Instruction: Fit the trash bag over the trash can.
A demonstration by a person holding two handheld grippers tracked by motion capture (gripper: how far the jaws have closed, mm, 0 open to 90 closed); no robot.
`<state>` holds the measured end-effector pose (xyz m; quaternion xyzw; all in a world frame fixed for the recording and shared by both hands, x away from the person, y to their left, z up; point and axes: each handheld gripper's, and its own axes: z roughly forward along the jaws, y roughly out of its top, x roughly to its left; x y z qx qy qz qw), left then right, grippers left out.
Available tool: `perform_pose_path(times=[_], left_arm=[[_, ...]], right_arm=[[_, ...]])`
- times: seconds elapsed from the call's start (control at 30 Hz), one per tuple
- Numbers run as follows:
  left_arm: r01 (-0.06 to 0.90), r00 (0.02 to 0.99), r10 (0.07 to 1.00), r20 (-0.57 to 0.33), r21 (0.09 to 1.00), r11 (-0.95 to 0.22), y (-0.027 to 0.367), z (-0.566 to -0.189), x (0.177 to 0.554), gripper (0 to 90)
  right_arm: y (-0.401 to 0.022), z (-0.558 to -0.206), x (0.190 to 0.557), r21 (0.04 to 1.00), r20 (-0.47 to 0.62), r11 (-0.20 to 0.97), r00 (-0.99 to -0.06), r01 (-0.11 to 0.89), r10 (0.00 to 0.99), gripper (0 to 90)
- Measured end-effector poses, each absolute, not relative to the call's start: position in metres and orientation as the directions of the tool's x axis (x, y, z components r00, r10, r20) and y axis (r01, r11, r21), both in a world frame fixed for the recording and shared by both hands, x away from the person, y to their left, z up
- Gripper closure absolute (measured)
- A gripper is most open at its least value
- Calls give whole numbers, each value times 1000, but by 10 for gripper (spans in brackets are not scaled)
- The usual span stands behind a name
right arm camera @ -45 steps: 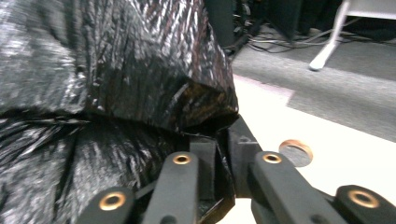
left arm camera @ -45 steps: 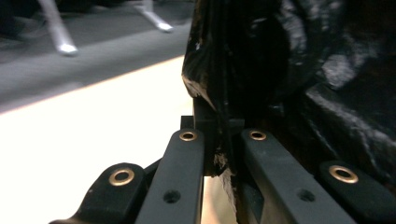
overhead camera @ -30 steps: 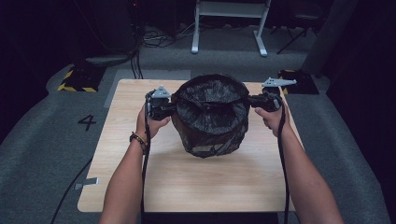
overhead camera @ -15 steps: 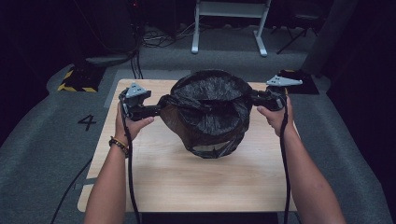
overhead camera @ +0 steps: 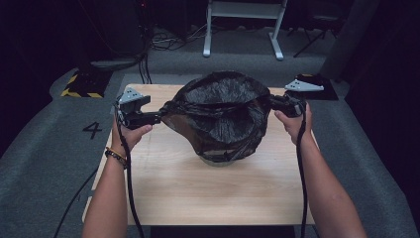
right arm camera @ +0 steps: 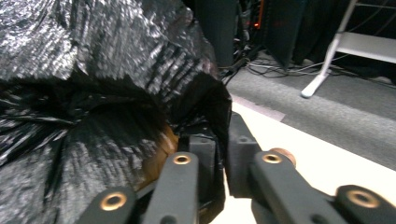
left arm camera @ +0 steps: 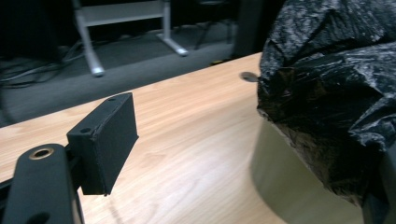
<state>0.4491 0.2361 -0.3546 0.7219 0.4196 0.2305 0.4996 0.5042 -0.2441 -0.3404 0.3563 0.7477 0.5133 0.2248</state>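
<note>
While the right claw (right arm camera: 219, 163) pinches the crinkled black plastic bag's (overhead camera: 220, 116) rim, the left claw (left arm camera: 243, 154) has just spread its jaws, the bag's edge beside one, so that side needs regripping over the tabletop (overhead camera: 208, 193).

The left gripper (overhead camera: 159, 118) now sits further left with jaws just opened wide, stretching the black bag (overhead camera: 218, 116) leftward off the bin (overhead camera: 218, 159).
</note>
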Motion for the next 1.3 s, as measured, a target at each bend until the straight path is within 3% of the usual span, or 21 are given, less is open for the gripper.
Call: perform_pose_path(times=[0.13, 0.37, 0.73, 0.87, 1.03, 1.13, 1.3], left_arm=[[321, 590, 806, -52, 931, -175, 227, -348, 442, 182], [257, 670, 742, -12, 942, -217, 199, -333, 438, 160], [188, 670, 736, 92, 939, -289, 164, -309, 451, 195], [170, 647, 743, 172, 917, -360, 151, -307, 458, 299], [178, 676, 719, 162, 911, -373, 148, -306, 473, 727], [227, 652, 745, 144, 900, -373, 150, -310, 488, 893], [336, 590, 802, 89, 877, -344, 163, -321, 512, 899]], right_arm=[[-247, -340, 505, 932, 48, 192, -628, 308, 777, 743], [-242, -339, 504, 934, 29, 206, -636, 292, 771, 863], [-222, -335, 508, 918, -31, 276, -642, 285, 766, 868], [-218, -336, 510, 910, -36, 294, -648, 294, 760, 861], [-213, -339, 513, 897, -64, 332, -656, 293, 752, 851], [-215, -341, 516, 893, -59, 332, -653, 303, 755, 850], [-218, -347, 521, 889, -50, 325, -640, 321, 767, 854]])
